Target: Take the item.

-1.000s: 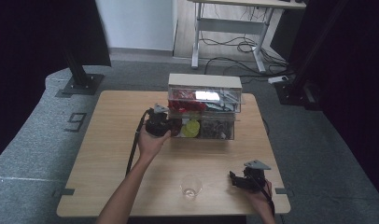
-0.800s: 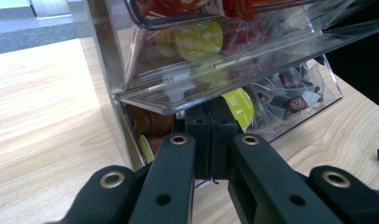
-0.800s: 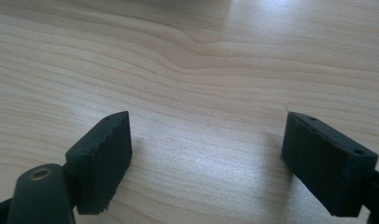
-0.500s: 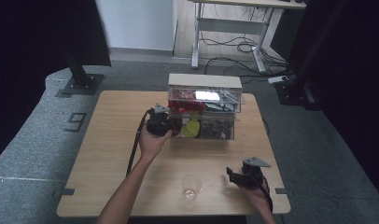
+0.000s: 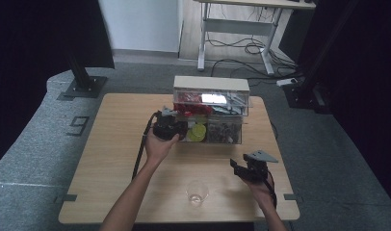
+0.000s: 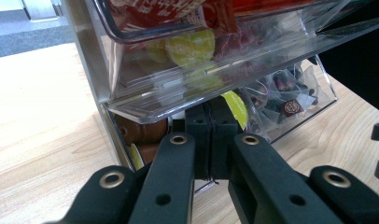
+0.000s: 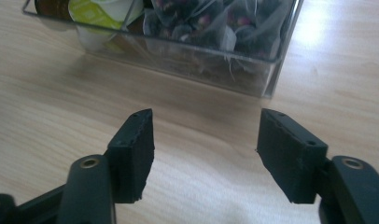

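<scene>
1. Jaws of the right gripper (image 5: 236,168) have just been closing partway, with nothing between them; they stand apart over bare worktop (image 5: 116,144), and that hand has lifted a little since a second ago.
2. Left gripper (image 6: 211,135) is shut at the lower drawer front of the clear organiser (image 5: 210,113); whether it pinches the edge is unclear.
3. Glass (image 5: 197,192) stands untouched near the front edge, so pulling the drawer looks like the step in hand.

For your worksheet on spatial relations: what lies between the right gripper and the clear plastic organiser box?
Bare wooden tabletop lies between the right gripper and the clear plastic organiser box, as the right gripper view shows.
</scene>
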`<state>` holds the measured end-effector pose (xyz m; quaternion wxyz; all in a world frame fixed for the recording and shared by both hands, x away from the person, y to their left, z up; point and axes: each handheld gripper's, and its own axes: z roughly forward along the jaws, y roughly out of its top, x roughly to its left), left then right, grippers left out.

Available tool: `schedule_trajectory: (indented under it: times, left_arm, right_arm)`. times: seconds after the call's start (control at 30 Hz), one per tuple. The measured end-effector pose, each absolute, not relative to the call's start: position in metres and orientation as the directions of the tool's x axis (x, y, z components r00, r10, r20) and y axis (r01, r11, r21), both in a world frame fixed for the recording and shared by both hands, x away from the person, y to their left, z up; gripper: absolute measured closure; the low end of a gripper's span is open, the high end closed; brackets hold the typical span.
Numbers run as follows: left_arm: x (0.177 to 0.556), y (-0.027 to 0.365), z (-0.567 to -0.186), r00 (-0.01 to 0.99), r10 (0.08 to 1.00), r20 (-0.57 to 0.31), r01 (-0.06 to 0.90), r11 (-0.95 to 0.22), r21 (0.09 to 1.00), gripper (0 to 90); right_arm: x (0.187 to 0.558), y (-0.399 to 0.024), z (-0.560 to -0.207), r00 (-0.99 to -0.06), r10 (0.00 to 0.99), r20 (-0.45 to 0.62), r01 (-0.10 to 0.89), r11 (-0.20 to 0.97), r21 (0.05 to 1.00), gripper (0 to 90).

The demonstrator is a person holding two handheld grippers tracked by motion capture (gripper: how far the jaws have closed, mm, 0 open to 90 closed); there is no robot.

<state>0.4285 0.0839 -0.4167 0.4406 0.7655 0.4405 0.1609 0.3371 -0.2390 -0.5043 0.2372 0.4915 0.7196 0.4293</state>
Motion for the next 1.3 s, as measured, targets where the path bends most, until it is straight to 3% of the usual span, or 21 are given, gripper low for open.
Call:
schedule_trajectory:
  times: [0.6, 1.3]
  left_arm:
    - [0.428, 0.085, -0.416, 0.564, 0.812, -0.148, 0.532, -0.221, 0.817, 88.6]
    - [0.43, 0.083, -0.414, 0.57, 0.809, -0.14, 0.532, -0.235, 0.814, 89.3]
  right_arm:
    - [0.357, -0.23, -0.48, -0.441, 0.897, 0.02, 0.439, 0.197, 0.877, 52.9]
    - [0.393, -0.2, -0.477, -0.503, 0.863, 0.037, 0.431, 0.213, 0.877, 60.6]
